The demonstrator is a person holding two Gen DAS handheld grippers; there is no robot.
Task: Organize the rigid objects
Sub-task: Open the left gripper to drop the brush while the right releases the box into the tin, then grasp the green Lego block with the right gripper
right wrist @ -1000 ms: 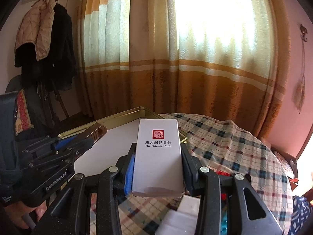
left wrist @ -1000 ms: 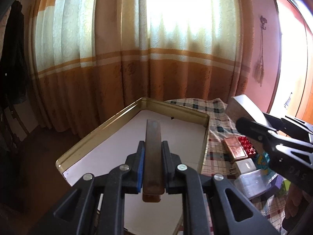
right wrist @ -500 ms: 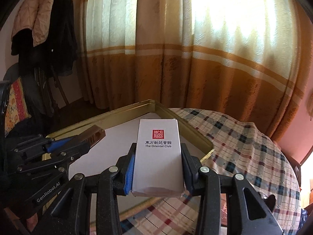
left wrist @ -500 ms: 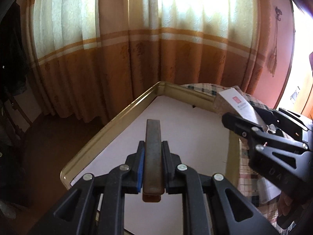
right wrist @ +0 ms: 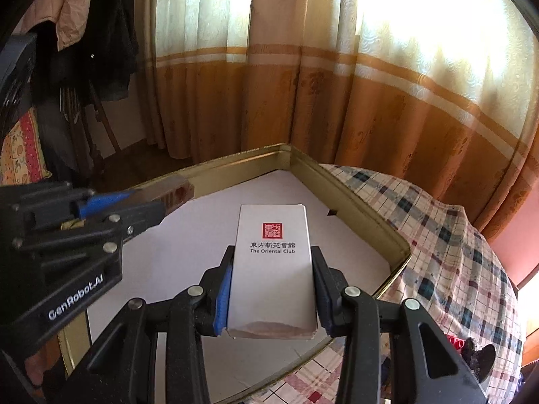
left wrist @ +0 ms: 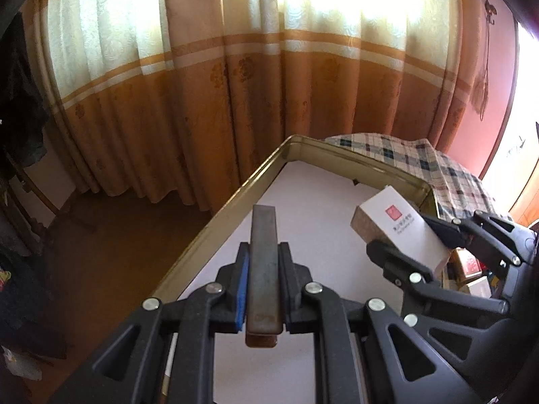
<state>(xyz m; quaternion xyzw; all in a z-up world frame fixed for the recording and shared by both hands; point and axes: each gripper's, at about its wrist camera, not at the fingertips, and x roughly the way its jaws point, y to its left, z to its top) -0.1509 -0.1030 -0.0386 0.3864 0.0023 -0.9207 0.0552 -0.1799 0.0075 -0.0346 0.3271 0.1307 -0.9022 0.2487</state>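
Left wrist view: a gold tray (left wrist: 215,222) with a white floor fills the lower middle of the frame, ready to take things. Both grippers hang over it now, nearer than a second ago. The right gripper (right wrist: 271,289) clamps a white box (right wrist: 271,262) (flat, label up); the left gripper (left wrist: 262,279) pinches a thin brown bar (left wrist: 262,269) edgewise.

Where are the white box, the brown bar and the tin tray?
white box (right wrist: 271,269): right wrist view, printed top face.
brown bar (left wrist: 262,269): left wrist view, narrow top edge between the fingers.
tin tray (right wrist: 357,212): right wrist view, gold right wall.
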